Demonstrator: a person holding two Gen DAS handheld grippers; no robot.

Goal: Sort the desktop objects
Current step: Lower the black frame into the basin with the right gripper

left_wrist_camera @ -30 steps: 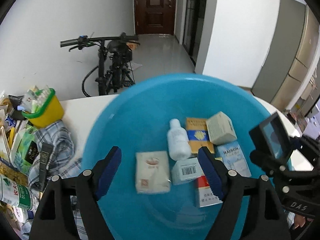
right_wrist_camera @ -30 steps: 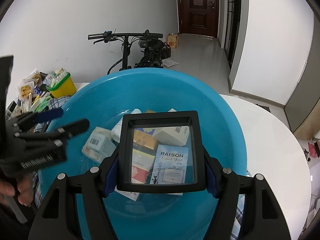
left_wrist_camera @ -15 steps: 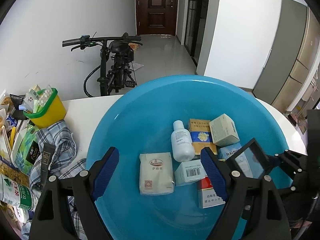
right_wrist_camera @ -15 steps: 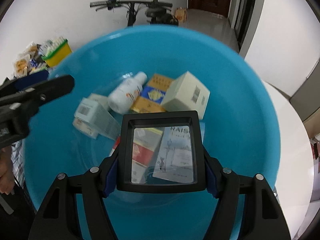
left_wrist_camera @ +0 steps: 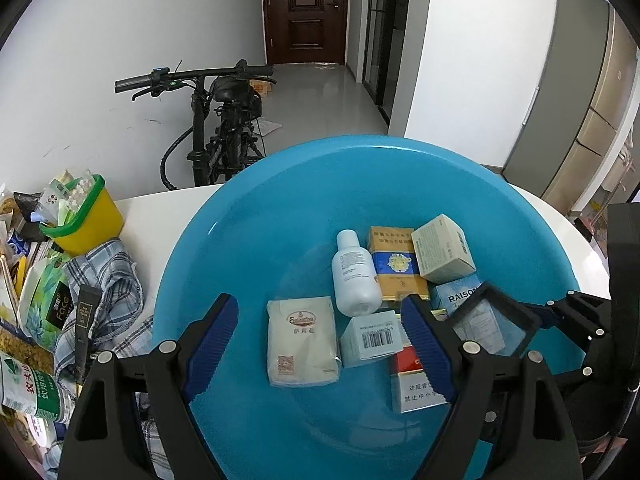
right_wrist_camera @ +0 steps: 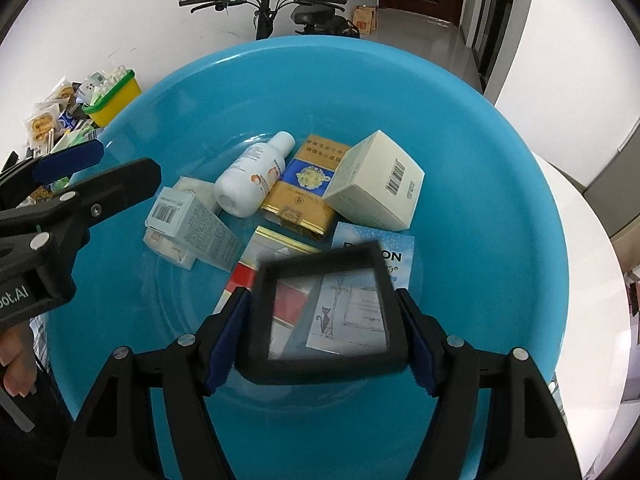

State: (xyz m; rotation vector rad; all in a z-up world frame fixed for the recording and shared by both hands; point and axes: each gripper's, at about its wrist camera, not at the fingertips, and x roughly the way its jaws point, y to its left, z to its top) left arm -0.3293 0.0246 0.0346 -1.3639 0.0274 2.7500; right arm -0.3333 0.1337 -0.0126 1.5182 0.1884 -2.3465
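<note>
A big blue basin (left_wrist_camera: pixel 280 220) (right_wrist_camera: pixel 500 160) holds a white bottle (left_wrist_camera: pixel 354 276), a yellow-and-blue pack (left_wrist_camera: pixel 394 264), a cream box (left_wrist_camera: pixel 442 248), a white pouch (left_wrist_camera: pixel 302 344), a pale barcoded box (left_wrist_camera: pixel 372 338), a red-and-white pack (left_wrist_camera: pixel 412 384) and a light-blue RAISON box (left_wrist_camera: pixel 456 294). My left gripper (left_wrist_camera: pixel 318 320) hangs open above the pouch and barcoded box. My right gripper (right_wrist_camera: pixel 320 294) is low over the RAISON box. Its jaws are opening, and a black-framed magnifier (right_wrist_camera: pixel 328 312) (left_wrist_camera: pixel 490 322) tips forward, blurred, between the pads.
The basin sits on a white round table (left_wrist_camera: pixel 160 216). Left of it are a yellow bin with a green rim (left_wrist_camera: pixel 86 216), a plaid cloth (left_wrist_camera: pixel 108 276) and several snack packets (left_wrist_camera: pixel 40 308). A bicycle (left_wrist_camera: pixel 216 128) stands by the wall behind.
The right gripper came down into the basin and pitched steeper. The magnifier, held square before, now tilts away between the jaws. The left gripper stayed in place.
</note>
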